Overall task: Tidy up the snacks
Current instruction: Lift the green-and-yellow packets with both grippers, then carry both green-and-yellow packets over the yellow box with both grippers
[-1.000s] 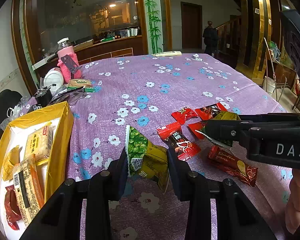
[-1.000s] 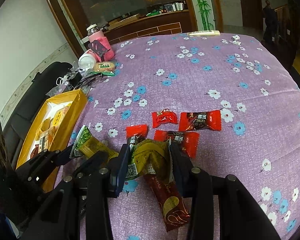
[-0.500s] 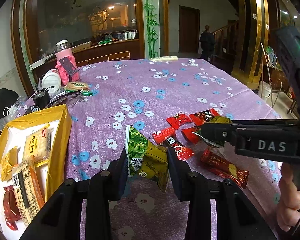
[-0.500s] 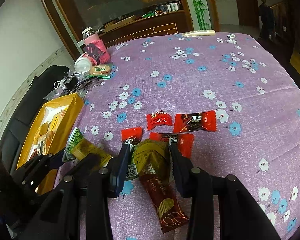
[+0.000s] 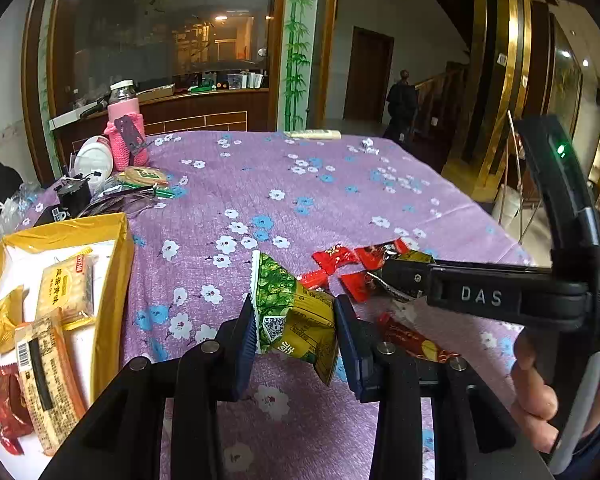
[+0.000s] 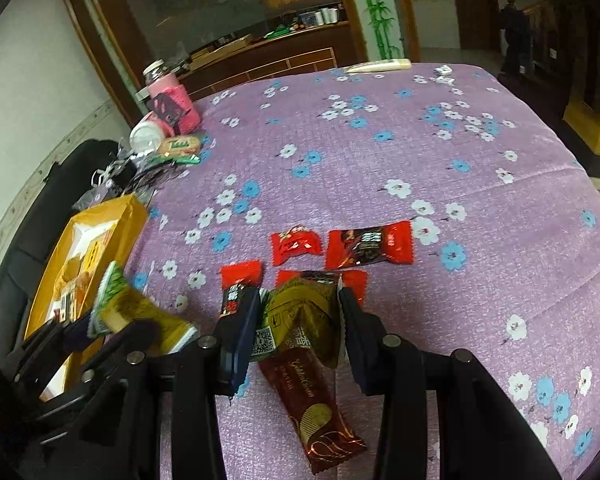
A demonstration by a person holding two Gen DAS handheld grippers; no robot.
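Note:
My left gripper (image 5: 296,322) is shut on a green and yellow snack packet (image 5: 282,296), held just above the purple flowered tablecloth (image 5: 300,200). The right wrist view shows that same packet (image 6: 136,308) at the lower left. My right gripper (image 6: 299,314) is shut on an olive-gold packet (image 6: 304,304), above a long dark red bar (image 6: 316,404). Three red wrapped snacks (image 6: 370,244) lie on the cloth just beyond it. From the left wrist view the right gripper (image 5: 384,276) reaches in from the right. A yellow box (image 5: 114,280) holding several snacks sits at the left.
A pink bottle (image 5: 126,132), a white tub (image 5: 94,156), a biscuit pack (image 5: 142,176) and dark clutter crowd the table's far left corner. A hand (image 5: 536,392) grips the right tool. The table's edge drops off at the right. A person (image 5: 402,96) stands far behind.
My left gripper has risen a little with the green and yellow packet still in it, so the table looks lower. The right gripper has stayed nearly still, holding its packet.

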